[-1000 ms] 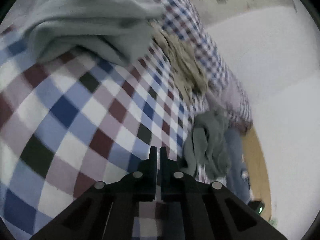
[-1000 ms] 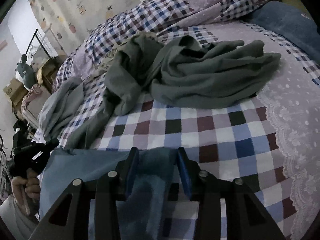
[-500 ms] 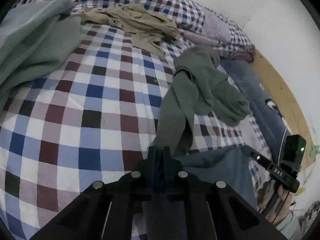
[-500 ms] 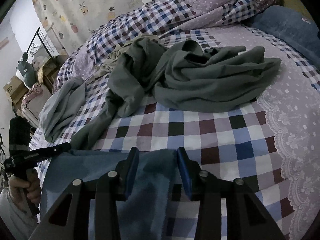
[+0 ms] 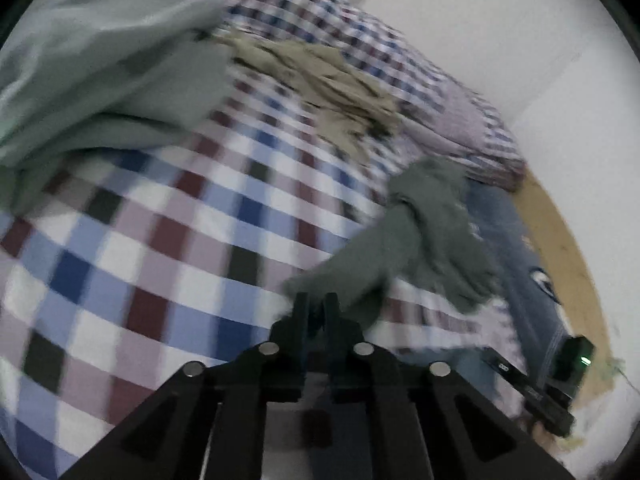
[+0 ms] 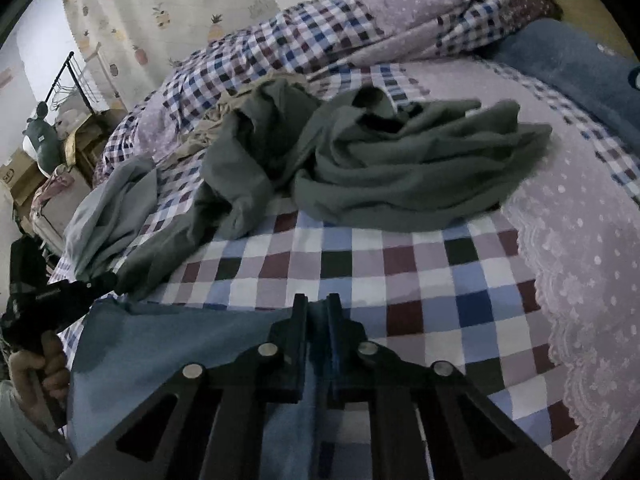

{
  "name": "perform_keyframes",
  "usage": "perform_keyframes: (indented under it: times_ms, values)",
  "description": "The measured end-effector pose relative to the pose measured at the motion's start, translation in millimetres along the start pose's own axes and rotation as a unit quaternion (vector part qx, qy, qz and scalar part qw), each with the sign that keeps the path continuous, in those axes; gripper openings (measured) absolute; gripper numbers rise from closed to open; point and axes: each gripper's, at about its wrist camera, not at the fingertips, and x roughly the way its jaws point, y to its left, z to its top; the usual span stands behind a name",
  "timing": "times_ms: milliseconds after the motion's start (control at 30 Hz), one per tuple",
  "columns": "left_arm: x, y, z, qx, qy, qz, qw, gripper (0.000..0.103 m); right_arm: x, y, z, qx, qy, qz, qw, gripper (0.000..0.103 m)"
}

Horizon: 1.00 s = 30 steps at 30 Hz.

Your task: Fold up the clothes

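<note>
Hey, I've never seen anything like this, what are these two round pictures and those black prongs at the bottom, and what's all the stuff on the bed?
There is no robot here. A person holds a hand-held two-finger gripper in each hand, and each gripper carries a wide-angle camera that looks along its fingers, hence the round pictures. One picture is from the left gripper, the other from the right gripper. Both look across a checked bedspread with clothes on it: a crumpled dark green garment, a pale green garment and a beige garment. The right gripper is shut on the edge of a blue cloth. In the right view the person's left hand grips the other handle at that cloth's far corner. The left picture is blurred.
</note>
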Motion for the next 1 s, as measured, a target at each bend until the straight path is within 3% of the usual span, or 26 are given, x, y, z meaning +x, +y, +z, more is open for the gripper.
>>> perform_keyframes:
  times_ms: [67,267,433,500,567,667,733,867,1000]
  values:
    - [-2.9,5.8,1.9,-0.017,0.003,0.014,0.9997,0.039,-1.1,1.8,0.1,-0.006,-0.002,-0.003,1.000,0.010]
    - [-17.2,-32.0,-1.7,0.083,0.020,-0.016,0.9962,0.039,-4.5,1.7,2.1,-0.004,-0.009,0.000,1.000,0.014]
    - [2.8,-48.7,-13.9,0.130,0.075,0.013,0.9886,0.038,-5.4,0.0,2.2,-0.001,-0.008,0.000,1.000,0.015]
    - [9.7,-44.5,-17.6,0.120,0.079,0.014,0.9896,0.012,-5.0,0.8,1.8,-0.002,-0.007,0.002,1.000,0.015]
    - [11.3,-37.6,-19.4,0.100,0.072,-0.003,0.9924,0.006,-4.4,1.8,1.4,-0.003,-0.005,0.003,1.000,0.015]
    - [6.1,-33.7,-18.7,0.079,0.050,-0.027,0.9953,0.004,-3.8,4.6,0.7,-0.010,-0.004,0.008,1.000,0.014]
    - [0.0,-30.4,-16.6,0.055,0.032,-0.045,0.9970,0.003,-6.2,6.3,0.7,-0.014,-0.010,0.008,1.000,0.007]
    - [-7.9,-22.2,-13.9,0.012,-0.006,-0.065,0.9978,0.001,-23.2,10.9,5.3,-0.019,-0.053,0.005,0.998,0.004]
    - [-6.9,-3.1,-15.3,-0.020,-0.040,-0.033,0.9984,0.000,-27.0,11.6,7.5,-0.026,-0.071,-0.009,0.997,0.004]
